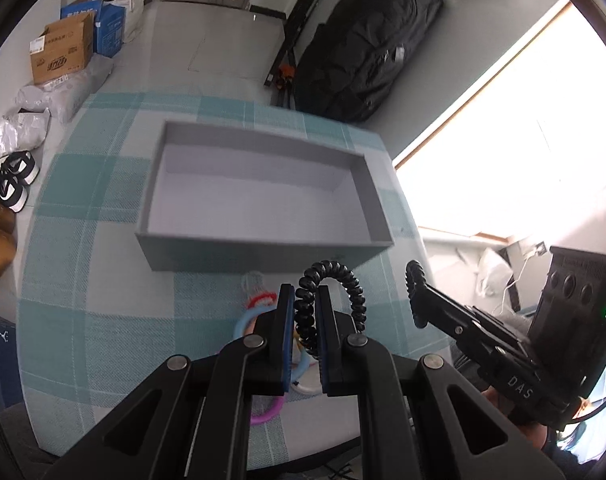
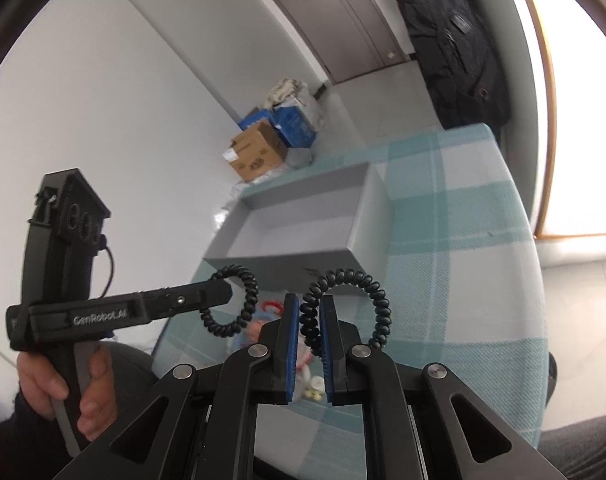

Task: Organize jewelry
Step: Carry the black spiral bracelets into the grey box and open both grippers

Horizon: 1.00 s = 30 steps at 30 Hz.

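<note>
Left gripper (image 1: 306,316): clamped on black coil band (image 1: 330,270), lower centre, lifted for boxing | right gripper (image 2: 310,320): clamped on second coil band (image 2: 349,280) | grey box (image 1: 263,248): mid-frame, open, empty | coloured bands (image 1: 259,302): lower centre, unsorted on checked cloth (image 1: 103,280)

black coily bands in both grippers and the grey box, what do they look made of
Coily bands: probably glossy plastic spiral cord, judging by the shiny telephone-wire coils. Grey box: likely matte cardboard, with thin flat walls and sharp folded corners, though rigid plastic is possible.
</note>
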Tool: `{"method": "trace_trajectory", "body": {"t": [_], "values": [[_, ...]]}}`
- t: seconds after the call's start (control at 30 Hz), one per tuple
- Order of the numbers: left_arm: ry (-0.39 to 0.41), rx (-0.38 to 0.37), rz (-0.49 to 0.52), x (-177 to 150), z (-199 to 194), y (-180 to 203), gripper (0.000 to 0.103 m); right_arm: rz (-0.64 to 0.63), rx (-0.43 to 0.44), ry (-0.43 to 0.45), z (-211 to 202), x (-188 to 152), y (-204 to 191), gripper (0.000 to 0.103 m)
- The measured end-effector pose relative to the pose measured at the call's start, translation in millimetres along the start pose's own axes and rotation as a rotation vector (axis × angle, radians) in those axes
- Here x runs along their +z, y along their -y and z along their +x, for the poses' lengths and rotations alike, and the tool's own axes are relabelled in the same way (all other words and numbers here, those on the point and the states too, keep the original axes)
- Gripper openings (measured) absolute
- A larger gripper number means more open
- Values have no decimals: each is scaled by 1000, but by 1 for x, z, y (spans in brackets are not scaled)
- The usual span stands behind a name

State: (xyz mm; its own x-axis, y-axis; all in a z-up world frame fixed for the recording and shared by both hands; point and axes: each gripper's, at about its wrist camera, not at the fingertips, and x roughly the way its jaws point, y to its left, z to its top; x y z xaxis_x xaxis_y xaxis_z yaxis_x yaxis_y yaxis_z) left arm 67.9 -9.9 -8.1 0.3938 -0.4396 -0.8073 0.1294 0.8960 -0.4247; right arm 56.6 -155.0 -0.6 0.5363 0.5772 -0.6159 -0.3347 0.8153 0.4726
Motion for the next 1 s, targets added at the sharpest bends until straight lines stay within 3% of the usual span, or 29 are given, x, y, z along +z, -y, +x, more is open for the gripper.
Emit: {"method": "trace_trajectory", "body": {"t": [0.2, 0.37, 0.7, 1.0], "values": [[68, -17, -7, 26, -11, -7, 6, -106, 49, 46, -2, 28, -27, 10], [89, -7, -8, 46, -7, -18, 6, -176, 39, 35, 15, 51, -43, 10], [49, 25, -4, 59, 22, -42, 6, -176, 19, -64, 73, 69, -26, 9], [37, 4, 36, 63, 28, -39, 6, -149, 1, -62, 85, 71, -13, 12]]}}
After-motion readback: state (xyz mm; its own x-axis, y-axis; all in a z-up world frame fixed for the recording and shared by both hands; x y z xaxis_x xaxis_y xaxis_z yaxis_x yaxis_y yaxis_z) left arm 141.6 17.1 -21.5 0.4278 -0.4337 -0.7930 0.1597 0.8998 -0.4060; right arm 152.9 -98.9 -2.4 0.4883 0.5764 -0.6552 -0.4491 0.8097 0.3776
